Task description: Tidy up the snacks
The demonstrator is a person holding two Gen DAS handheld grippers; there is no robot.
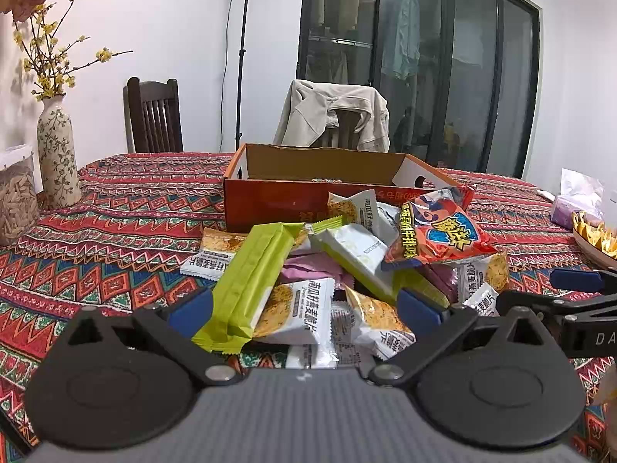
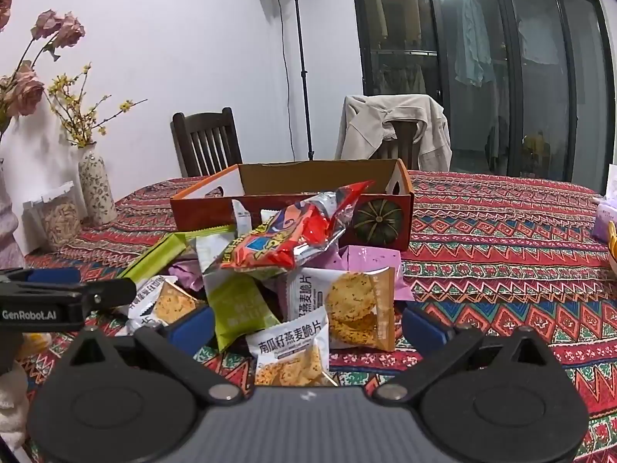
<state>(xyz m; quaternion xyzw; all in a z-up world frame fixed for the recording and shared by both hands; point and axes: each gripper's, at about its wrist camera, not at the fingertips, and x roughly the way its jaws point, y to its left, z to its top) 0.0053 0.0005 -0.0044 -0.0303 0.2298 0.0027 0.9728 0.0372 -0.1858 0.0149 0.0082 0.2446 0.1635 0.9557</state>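
Both grippers sit low over a snack pile on a patterned tablecloth [image 1: 115,208], jaws spread wide, nothing clamped. Left gripper [image 1: 304,310] has its blue pads either side of the near edge of the pile; a long green wrapper [image 1: 250,281] lies slanted between them, beside a white oat-crisp packet [image 1: 300,308]. Pads look clear of the packets, though overlap hides the left pad's inner face. Right gripper [image 2: 308,326] likewise released, blue pads apart, a small white packet [image 2: 289,351] lying on the cloth between them and a larger cookie packet [image 2: 347,305] just behind it.

Snack pile [image 1: 347,270] sits in a heap touching the front wall of an open cardboard box [image 1: 270,196], orange-red outside, brown inside. A red chip bag [image 1: 435,235] rests on top of the heap, tilted, leaning toward the box. Pink and purple wrappers [image 2: 370,262] are tucked underneath. In the right view the box front shows a printed pumpkin [image 2: 378,220]. Box contents mostly hidden by its wall.

Right gripper's arm shows at the right edge of the left view; left gripper's arm shows at the left edge of the right view, so the two are side by side, close.

Around: floral vase [image 1: 58,154] with yellow twigs, clear jar [image 1: 17,196] beside it, two dark chairs [image 1: 154,115], one draped with a beige jacket [image 1: 335,115], light stand [image 2: 300,69], dark glass doors [image 1: 443,65].
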